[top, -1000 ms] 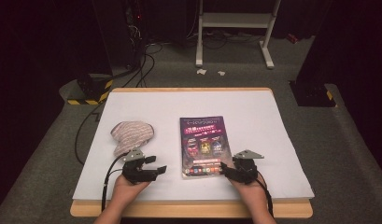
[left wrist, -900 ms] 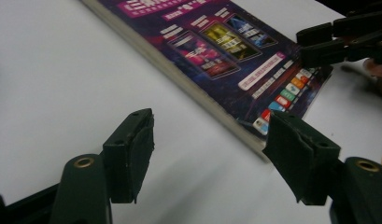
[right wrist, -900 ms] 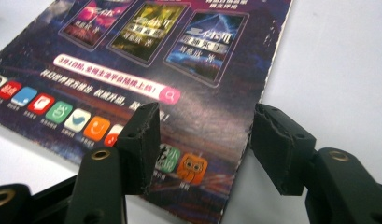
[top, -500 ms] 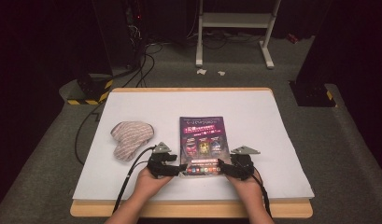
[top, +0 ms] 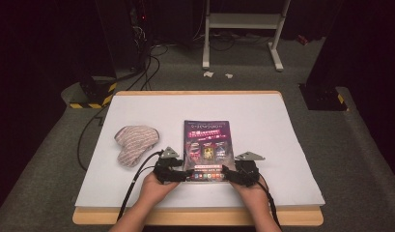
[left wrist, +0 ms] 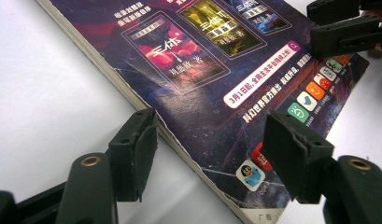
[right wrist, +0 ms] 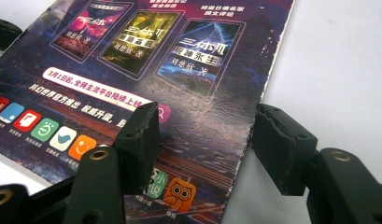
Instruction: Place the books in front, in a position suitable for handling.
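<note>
A dark paperback book with a purple printed cover lies flat in the middle of the white table. My left gripper is at its near left corner. In the left gripper view the open jaws straddle that corner and spine edge; they have just been closing, and the pads stand clear of the book. My right gripper is at the near right corner. Its open jaws straddle the right edge of the book without pressing on it.
A striped cloth pouch lies left of the book. A cable trails from the left gripper over the table's near edge. Behind the table are a white stand and a yellow-black striped base on the floor.
My left gripper has moved right, from beside the striped pouch to the book's near left corner. The right gripper has stayed at the near right corner.
</note>
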